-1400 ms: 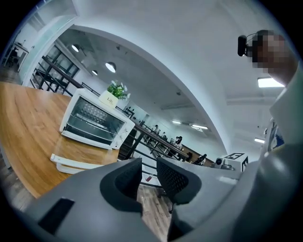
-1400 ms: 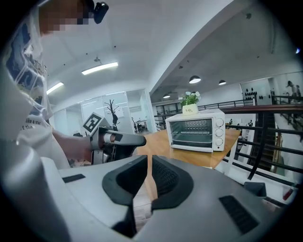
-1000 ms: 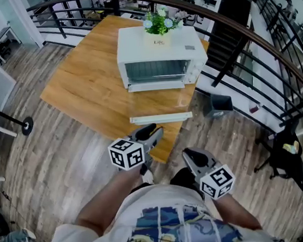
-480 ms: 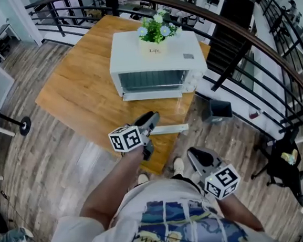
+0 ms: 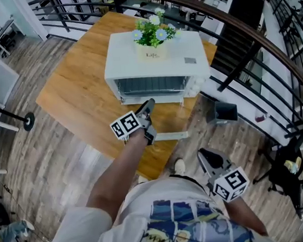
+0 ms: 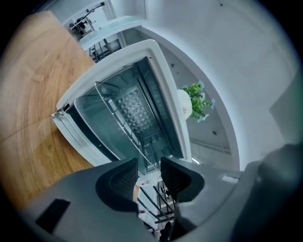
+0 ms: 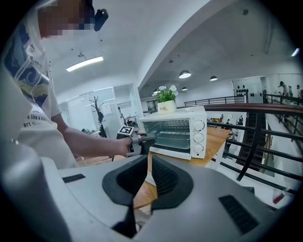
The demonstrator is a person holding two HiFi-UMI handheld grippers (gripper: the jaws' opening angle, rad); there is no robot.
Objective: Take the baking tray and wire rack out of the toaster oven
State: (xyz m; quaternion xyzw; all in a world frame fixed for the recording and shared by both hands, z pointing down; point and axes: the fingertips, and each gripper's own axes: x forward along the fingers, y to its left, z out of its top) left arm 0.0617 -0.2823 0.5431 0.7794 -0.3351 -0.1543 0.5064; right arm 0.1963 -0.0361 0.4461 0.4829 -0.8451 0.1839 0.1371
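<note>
Wire rack [image 6: 116, 118]: inside the toaster oven [image 5: 156, 59]; thin wires cross the cavity, and nothing touches them yet.
Baking tray: in the cavity too, by my reading. The right gripper view shows a flat level [image 7: 177, 140] in there, but I cannot tell whether it is tray or rack.
Oven door [image 5: 169, 136]: folded down toward the person, so the mouth is open.
Left gripper [image 6: 149, 171]: just before the mouth, jaws partway apart, nothing between the pads.
Right gripper [image 7: 148, 176]: well back beside the person's body, jaws a narrow slit apart, empty.
Step in hand: reaching for the rack's front edge. To do it well, square the jaws to the wire (the gripper sits rolled against the shelf line). Then put one pad above the wire and one below, close firmly, and draw straight out over the door.
Surroundings: wooden table [image 5: 80, 92] underneath, potted plant [image 5: 151, 31] on top; a jerk could shake it.
Hard to make out: the glass door nearly vanishes in the head view, and the depth of the cavity is dim.
</note>
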